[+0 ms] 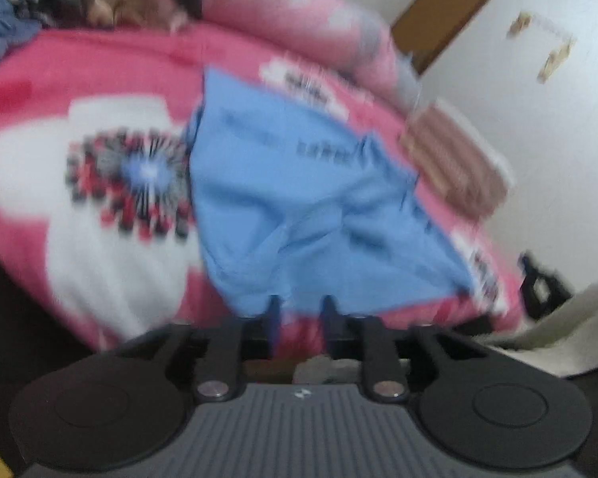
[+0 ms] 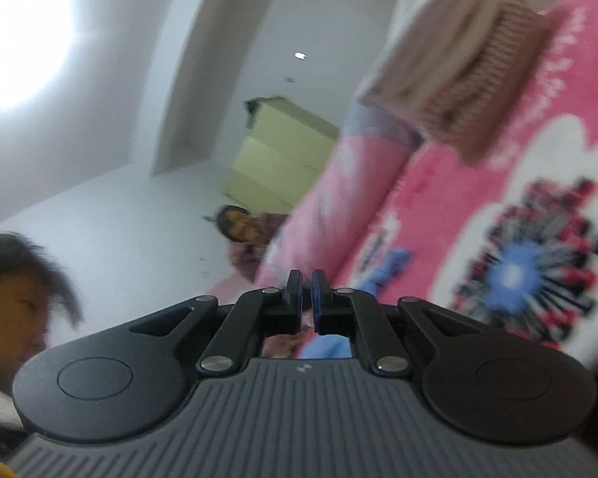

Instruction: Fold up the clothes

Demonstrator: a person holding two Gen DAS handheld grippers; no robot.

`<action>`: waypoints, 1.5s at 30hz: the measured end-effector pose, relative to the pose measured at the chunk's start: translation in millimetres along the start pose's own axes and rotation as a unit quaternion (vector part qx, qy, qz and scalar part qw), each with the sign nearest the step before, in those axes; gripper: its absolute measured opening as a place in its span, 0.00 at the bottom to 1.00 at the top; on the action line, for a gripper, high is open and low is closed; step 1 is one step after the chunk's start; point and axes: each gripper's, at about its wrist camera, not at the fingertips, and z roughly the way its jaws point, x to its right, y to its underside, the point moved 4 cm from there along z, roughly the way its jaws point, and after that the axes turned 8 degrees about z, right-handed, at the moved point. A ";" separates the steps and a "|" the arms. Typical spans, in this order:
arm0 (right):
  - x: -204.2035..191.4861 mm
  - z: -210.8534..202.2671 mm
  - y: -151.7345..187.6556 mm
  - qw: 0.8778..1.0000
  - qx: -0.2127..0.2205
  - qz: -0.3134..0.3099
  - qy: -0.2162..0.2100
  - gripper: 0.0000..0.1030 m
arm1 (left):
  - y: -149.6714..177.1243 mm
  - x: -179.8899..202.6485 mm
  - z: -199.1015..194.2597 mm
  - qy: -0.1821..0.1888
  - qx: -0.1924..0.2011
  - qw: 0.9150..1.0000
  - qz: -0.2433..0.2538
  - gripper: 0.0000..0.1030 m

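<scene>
A light blue garment lies spread and creased on a pink flowered bedspread. In the left wrist view my left gripper is open at the garment's near edge, with only bedspread showing between its fingers. The picture is blurred. In the right wrist view my right gripper points level past the bed with its jaws almost together and no cloth showing between the tips. A bit of the blue garment lies on the bedspread just right of those fingers, and more blue shows beneath them.
A folded stack of knitwear sits on the bed beside the garment. A rolled pink quilt lies along the far side. Loose clothes are piled at one corner. One person's head is close by; another person sits past the bed by a yellow cabinet.
</scene>
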 end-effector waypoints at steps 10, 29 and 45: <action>-34.2 115.3 19.5 0.973 -0.149 -0.141 0.110 0.59 | -78.3 -7.7 -3.8 -0.048 0.074 0.993 0.073 0.80; -40.4 144.0 98.7 0.878 -0.321 -0.234 0.268 0.12 | -144.6 -76.9 79.0 -0.128 0.067 0.988 0.046 0.93; -66.3 407.7 69.0 0.815 -0.421 -0.380 0.121 0.69 | -240.6 -123.2 200.5 -0.094 -0.004 0.992 0.078 0.78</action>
